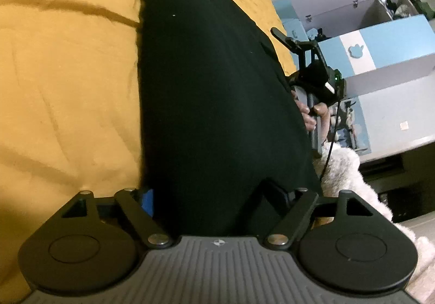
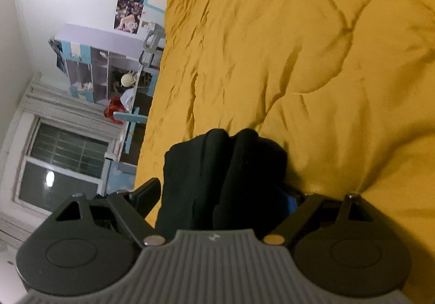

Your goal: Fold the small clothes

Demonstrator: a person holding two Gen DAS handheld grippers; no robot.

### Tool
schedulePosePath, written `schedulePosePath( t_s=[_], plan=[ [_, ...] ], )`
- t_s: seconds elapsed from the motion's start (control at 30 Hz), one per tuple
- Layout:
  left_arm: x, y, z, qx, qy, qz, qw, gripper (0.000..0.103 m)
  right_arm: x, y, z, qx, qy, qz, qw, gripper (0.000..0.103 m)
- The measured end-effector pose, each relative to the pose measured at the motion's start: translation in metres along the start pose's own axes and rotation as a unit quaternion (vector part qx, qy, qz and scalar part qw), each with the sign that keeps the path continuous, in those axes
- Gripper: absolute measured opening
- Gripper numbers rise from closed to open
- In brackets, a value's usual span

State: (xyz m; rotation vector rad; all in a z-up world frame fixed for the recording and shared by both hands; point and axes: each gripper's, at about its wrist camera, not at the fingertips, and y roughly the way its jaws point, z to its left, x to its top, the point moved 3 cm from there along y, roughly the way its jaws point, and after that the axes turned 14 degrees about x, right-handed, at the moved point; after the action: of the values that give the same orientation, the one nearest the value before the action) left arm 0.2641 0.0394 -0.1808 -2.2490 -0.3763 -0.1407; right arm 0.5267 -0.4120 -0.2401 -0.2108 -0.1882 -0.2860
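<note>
Left gripper has its jaws spread wide, the black garment draped loosely between them and its fingertips hidden under the cloth; whether the pads press on it cannot be told; the garment stretches away over the yellow quilt, its far side reaching the quilt's edge, where a hand holds the right gripper; in the right wrist view the bunched black cloth fills the right gripper's jaws, which also stand wide apart; whether they grip it cannot be told.
</note>
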Motion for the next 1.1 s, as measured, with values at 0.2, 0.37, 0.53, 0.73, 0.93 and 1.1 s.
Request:
schedulePosePath(
  t_s=[0.2,0.37,0.53,0.73,0.93,1.1],
  plan=[
    [0.002,0.002,0.002,-0.011,-0.034,0.011,0.9993,0.082,-0.004,0.016,0.009,-0.05,-0.04,0.016,0.998,0.068],
    [0.001,-0.001,0.007,-0.006,-0.051,0.01,0.9986,0.058,-0.005,0.023,0.009,-0.072,-0.037,0.018,0.997,0.04],
    [0.001,-0.007,0.007,-0.007,-0.068,0.014,0.9976,0.04,-0.01,0.024,0.027,-0.09,-0.05,-0.003,0.995,0.034],
    [0.004,-0.016,0.005,-0.064,-0.101,0.004,0.9929,0.032,-0.017,0.019,0.074,-0.079,-0.074,-0.034,0.994,0.03],
    [0.004,-0.015,-0.004,-0.11,-0.083,-0.024,0.9902,0.03,-0.023,0.035,0.141,-0.056,-0.122,-0.025,0.991,0.029],
    [-0.001,-0.058,0.007,-0.11,-0.072,-0.083,0.9878,0.03,-0.029,0.076,0.196,0.004,-0.149,-0.021,0.989,0.029]
  ],
)
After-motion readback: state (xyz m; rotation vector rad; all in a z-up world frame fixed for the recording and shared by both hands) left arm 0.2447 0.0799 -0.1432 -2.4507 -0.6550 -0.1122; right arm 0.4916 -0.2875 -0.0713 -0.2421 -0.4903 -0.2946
